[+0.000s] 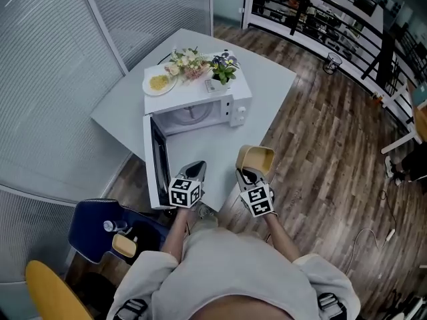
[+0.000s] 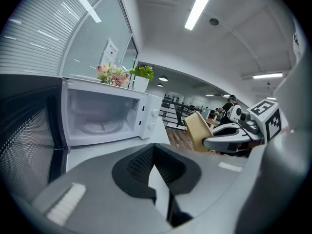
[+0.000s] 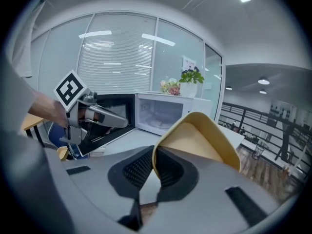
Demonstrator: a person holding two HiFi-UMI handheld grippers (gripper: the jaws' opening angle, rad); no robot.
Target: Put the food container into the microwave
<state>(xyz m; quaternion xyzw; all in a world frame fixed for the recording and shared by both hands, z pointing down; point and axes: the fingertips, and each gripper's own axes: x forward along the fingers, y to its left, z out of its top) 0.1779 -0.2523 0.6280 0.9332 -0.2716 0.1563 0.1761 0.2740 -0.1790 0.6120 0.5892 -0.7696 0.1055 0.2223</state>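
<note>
While the right gripper (image 3: 152, 172) has its jaws clamped on the near wall of the food container (image 3: 200, 135), the container juts forward and upward past the fingertips, tilted, with its open inside turned back toward that gripper's camera. It touches nothing else and hangs in the air short of the table (image 1: 267, 92).

Ahead of those jaws and a little to their left stands the microwave (image 3: 165, 112), its door (image 1: 158, 162) swung wide to the left and its cavity facing the person. The glass turntable (image 2: 100, 127) inside looks bare. That line from jaws to cavity is what the next move turns on. By my reading, the container has to travel straight forward with a slight leftward drift, and it likely needs levelling so its base meets the turntable flat (the tilt as held would set it down on an edge).

The left gripper (image 2: 153, 165) is clenched with nothing between its pads. It sits beside the free end of the open door, level with the right gripper and just left of it. It is the nearer one to the door, but the right gripper carries the load and has the clear run into the opening.

The task is under way but not far along: the container is gripped and outside the microwave.
</note>
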